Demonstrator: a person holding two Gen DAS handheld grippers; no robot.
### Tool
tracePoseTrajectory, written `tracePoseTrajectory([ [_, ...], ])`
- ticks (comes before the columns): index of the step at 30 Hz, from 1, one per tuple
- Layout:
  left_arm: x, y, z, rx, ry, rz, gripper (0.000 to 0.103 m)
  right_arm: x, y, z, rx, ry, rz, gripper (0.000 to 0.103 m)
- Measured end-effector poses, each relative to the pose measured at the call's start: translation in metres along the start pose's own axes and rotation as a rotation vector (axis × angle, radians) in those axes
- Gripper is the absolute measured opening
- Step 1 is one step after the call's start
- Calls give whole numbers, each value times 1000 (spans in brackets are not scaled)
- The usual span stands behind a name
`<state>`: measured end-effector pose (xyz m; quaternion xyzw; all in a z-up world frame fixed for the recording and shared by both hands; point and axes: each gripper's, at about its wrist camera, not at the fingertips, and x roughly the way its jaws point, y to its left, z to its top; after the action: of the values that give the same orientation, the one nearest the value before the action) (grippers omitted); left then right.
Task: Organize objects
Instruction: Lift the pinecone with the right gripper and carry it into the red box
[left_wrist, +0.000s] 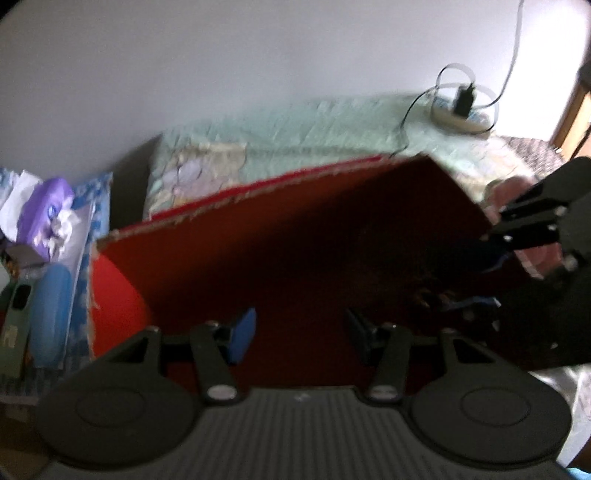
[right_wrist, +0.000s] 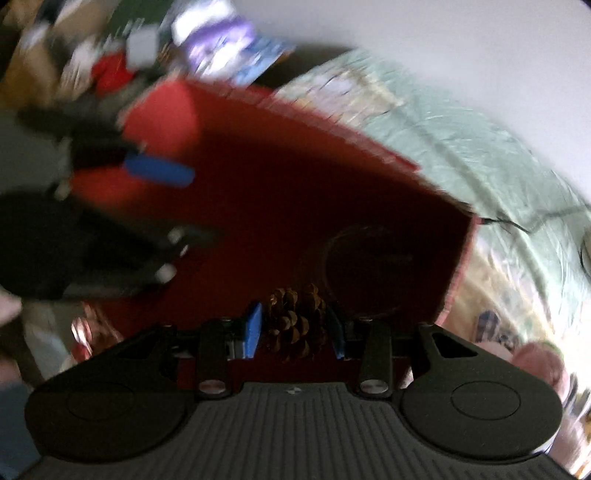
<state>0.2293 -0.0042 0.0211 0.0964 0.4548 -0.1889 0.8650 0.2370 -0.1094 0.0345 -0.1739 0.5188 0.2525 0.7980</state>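
Note:
An open red box (left_wrist: 258, 192) lies on the bed, and its dark red inside fills both views (right_wrist: 295, 192). A brown pine cone (right_wrist: 295, 325) sits between the blue pads of my right gripper (right_wrist: 295, 326), which is shut on it above the box. My left gripper (left_wrist: 301, 334) is open over the box's inside with nothing between its fingers. In the right wrist view the left gripper (right_wrist: 177, 203) reaches in from the left, one blue pad (right_wrist: 159, 171) showing. In the left wrist view the right gripper (left_wrist: 484, 273) enters from the right, its load too dark to make out.
The box rests on a pale green quilted cover (left_wrist: 295, 122). A power strip (left_wrist: 461, 114) with a black charger and cables lies at the far edge by the white wall. Tissue packs and blue items (left_wrist: 48, 258) crowd the left. A faint dark ring (right_wrist: 369, 258) shows inside the box.

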Motion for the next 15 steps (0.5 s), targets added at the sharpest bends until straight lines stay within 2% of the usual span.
tracePoseTrajectory([
  [4,21,7,3,-37,88,5,52,15,6,2,-77,81,7,41],
  [9,33,12,6,-74,127,1,52,28,6,4,-105,144,12,42],
  [13,34,11,7,-74,135,24,52,34,-1,4,-74,153,-28,42],
  [15,37,10,8,-74,141,34,52,33,-5,3,-63,139,-17,42],
])
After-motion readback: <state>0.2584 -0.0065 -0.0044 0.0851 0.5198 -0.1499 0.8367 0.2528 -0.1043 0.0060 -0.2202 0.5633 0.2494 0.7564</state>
